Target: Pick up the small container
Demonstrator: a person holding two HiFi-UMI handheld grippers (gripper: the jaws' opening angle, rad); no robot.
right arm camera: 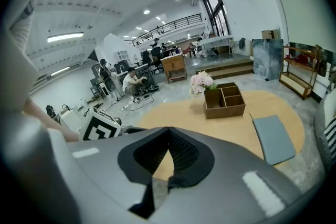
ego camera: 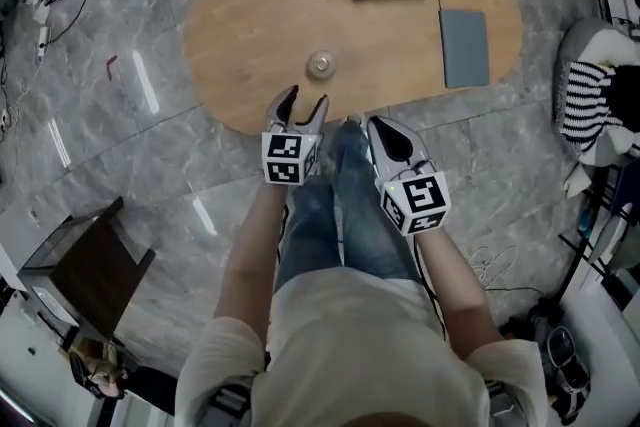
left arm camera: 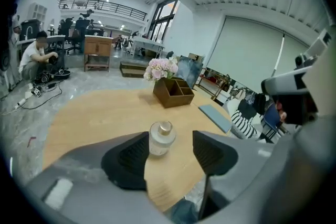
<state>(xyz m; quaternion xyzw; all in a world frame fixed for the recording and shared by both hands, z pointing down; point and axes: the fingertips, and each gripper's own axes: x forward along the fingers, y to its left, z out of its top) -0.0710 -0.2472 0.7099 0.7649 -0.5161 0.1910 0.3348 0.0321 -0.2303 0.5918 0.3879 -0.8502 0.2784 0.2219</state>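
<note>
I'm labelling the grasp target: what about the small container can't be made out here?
- Label and contents of the small container: too small in the head view, soft in the left gripper view.
- Its place in the right gripper view: covered by the right gripper and its shut fingers.

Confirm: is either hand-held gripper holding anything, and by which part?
Nothing is held. The left hand-held gripper is open, short of the small bottle; right hand-held gripper is shut and empty.

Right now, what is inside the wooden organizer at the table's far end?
The wooden organizer shows open compartments that look empty, but pink flowers cover its left end, so what lies under them cannot be seen.
</note>
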